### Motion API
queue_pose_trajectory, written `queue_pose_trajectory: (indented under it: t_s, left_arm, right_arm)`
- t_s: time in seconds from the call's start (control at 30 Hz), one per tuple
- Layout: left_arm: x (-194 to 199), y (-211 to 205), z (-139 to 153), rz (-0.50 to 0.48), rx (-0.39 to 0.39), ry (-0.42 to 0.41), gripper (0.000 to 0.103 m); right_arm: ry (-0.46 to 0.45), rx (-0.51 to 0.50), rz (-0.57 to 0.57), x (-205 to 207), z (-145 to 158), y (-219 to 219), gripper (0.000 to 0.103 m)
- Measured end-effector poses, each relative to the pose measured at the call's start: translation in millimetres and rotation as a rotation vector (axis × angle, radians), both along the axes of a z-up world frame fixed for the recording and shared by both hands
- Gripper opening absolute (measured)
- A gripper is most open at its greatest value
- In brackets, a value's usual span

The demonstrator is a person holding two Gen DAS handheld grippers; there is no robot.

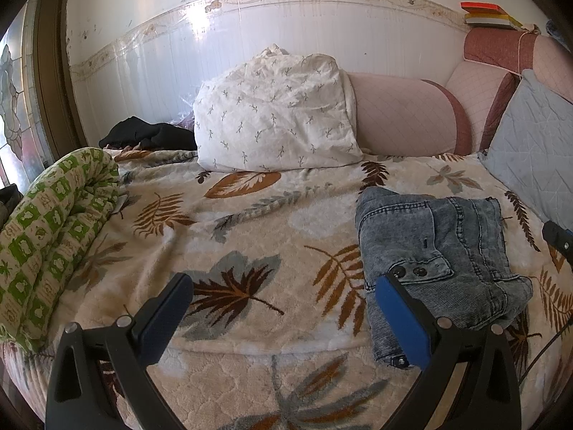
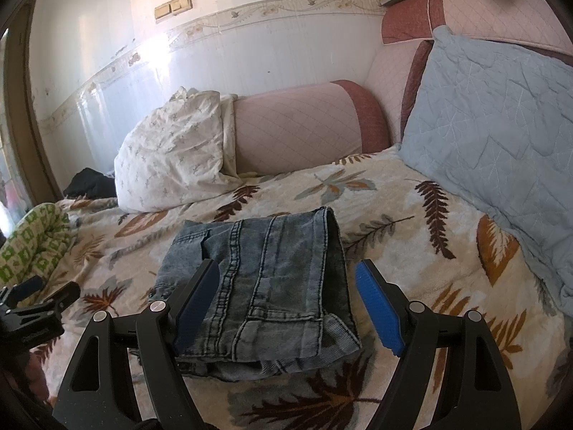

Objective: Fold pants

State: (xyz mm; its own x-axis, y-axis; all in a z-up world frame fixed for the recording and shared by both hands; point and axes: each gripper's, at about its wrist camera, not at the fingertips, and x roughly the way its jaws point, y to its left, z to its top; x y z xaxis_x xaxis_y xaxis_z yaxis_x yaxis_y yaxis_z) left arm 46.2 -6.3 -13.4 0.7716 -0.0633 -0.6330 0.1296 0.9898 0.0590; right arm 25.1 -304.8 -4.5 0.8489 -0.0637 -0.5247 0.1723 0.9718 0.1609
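Washed-out blue denim sits in a compact bundle on the leaf-patterned blanket (image 2: 412, 193): the pants (image 2: 265, 286) are already folded into a thick, roughly square stack, with seams and a hem running across the top layer and looser layers showing along the near edge. The right gripper (image 2: 286, 301) hovers just before that near edge with its jaws spread wide, one to either side of the bundle's near part; neither pad appears to press the cloth, so it holds nothing. In the left wrist view the left gripper (image 1: 283, 317) is likewise open and empty, with the pants (image 1: 440, 247) lying off to its right and slightly ahead; its right finger overlaps the bundle's near left corner by the two dark snaps, though I cannot tell whether it touches.

Judging by how things lie, the folding itself looks finished or nearly so, and the step in hand seems to be the release and check after the last fold. The bottom layers at the near edge bulge out a little beneath the top fold. If anything remains, the next move calls for a light tidy: pressing or nudging that near edge square without dragging the whole stack across the plush blanket, then drawing both claws back clear. Beyond the bundle, ahead of both claws, a white sprigged pillow (image 2: 175, 157) leans on a pink bolster (image 2: 297, 125).
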Motion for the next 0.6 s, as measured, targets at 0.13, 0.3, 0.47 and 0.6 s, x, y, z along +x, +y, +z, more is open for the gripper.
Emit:
queue_pose_trajectory:
  t_s: [0.13, 0.3, 0.47, 0.6]
  left_arm:
    - [5, -3, -6, 0.0, 0.026, 0.005, 0.103]
    - [16, -10, -19, -0.01, 0.042, 0.032, 0.103]
    - [21, -17, -27, -0.031, 0.041, 0.038, 0.103]
    - [24, -21, -34, -0.037, 0.051, 0.047, 0.103]
  right_arm:
    - [0.009, -0.014, -0.014, 7, -2, -9, 0.079]
    - [0.035, -0.017, -0.027, 23, -8, -27, 0.08]
    - [0.084, -0.016, 0.009, 44, -20, -25, 0.08]
    - [0.072, -0.028, 0.058, 54, -19, -11, 0.08]
